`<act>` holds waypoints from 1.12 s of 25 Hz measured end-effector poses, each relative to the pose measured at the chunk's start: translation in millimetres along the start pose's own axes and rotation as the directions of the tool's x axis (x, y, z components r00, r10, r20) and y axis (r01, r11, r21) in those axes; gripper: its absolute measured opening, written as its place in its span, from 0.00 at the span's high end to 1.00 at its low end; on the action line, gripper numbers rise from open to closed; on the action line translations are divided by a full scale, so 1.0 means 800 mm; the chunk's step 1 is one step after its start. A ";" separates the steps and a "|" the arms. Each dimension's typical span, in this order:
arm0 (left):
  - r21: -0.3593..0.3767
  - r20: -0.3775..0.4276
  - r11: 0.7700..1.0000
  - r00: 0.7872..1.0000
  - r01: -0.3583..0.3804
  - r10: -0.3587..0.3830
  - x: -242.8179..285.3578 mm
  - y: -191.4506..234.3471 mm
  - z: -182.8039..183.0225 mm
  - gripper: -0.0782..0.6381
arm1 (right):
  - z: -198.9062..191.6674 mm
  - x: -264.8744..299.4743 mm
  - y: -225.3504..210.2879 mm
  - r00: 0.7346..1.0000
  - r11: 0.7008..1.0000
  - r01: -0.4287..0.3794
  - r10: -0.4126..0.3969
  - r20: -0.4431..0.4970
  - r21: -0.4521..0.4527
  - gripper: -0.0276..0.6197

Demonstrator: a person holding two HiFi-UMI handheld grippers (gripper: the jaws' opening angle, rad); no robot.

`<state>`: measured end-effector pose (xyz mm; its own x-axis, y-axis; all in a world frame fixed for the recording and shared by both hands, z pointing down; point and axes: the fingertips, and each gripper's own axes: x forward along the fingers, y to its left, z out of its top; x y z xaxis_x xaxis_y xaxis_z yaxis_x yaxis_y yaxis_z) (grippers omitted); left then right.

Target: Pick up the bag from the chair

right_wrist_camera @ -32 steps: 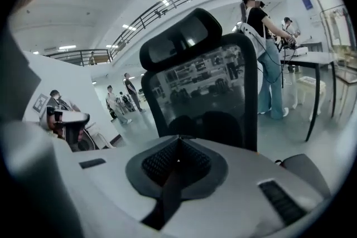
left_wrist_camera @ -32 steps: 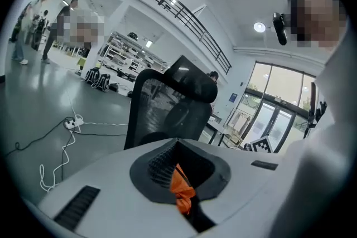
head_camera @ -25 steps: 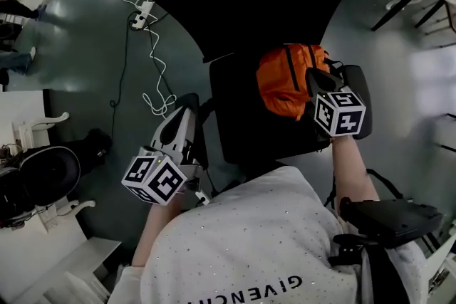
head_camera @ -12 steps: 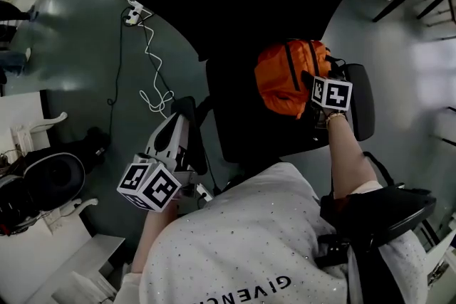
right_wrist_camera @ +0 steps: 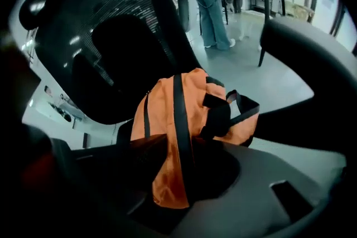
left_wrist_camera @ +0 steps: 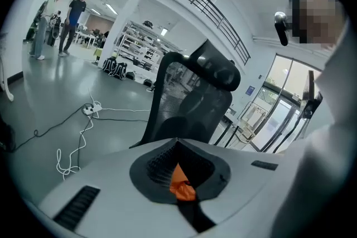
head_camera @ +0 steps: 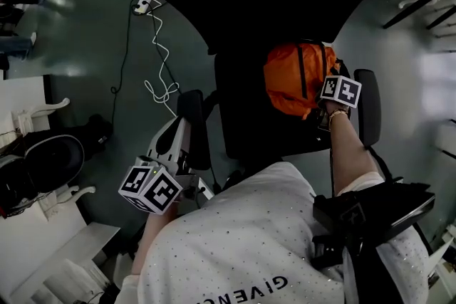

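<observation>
Orange fabric with black straps identifies the bag (head_camera: 296,78), which rests on the right side of the black seat of the chair (head_camera: 246,121), close to the right armrest (head_camera: 367,107). Your right gripper (head_camera: 318,102) points steeply down onto the near edge of the bag. Its jaws have just been closing, and the right gripper view shows them clamped on a fold of the orange bag (right_wrist_camera: 184,103) and one black strap, with the fabric running down into the gap of the right gripper (right_wrist_camera: 173,175). The rest of the bag stands above the jaws, in front of the mesh backrest. Your left gripper (head_camera: 174,142) is held low at the left side of the chair, just beside the left armrest (head_camera: 193,126), well apart from the bag. In the left gripper view its jaws meet with nothing gripped; a small orange piece shows in the dark recess of the left gripper (left_wrist_camera: 178,145), and you cannot tell what it is. A white cable (head_camera: 162,60) and a power strip (head_camera: 144,6) lie on the grey floor left of the chair.
</observation>
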<state>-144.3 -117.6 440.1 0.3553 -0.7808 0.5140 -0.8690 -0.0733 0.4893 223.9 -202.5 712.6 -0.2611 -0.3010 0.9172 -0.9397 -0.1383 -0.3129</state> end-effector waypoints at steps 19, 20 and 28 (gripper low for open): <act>-0.005 0.129 0.999 0.990 0.049 -0.048 -0.005 -0.018 0.034 0.88 | 0.004 -0.071 0.106 0.965 0.969 -0.240 0.244 0.092 -0.059 0.90; -0.004 0.144 0.999 0.988 0.049 -0.048 -0.009 -0.019 0.038 0.88 | 0.004 -0.076 0.115 0.962 0.965 -0.250 0.257 0.095 -0.081 0.90; 0.005 0.261 0.999 0.964 0.053 -0.052 -0.037 -0.016 0.069 0.88 | 0.013 -0.116 0.169 0.928 0.935 -0.308 0.335 0.161 -0.174 0.94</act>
<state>-162.9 -127.3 379.9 0.2982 -0.9106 0.2862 -0.8509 -0.1178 0.5119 123.8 -203.1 582.4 -0.5220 -0.4774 0.7068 -0.8371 0.1277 -0.5320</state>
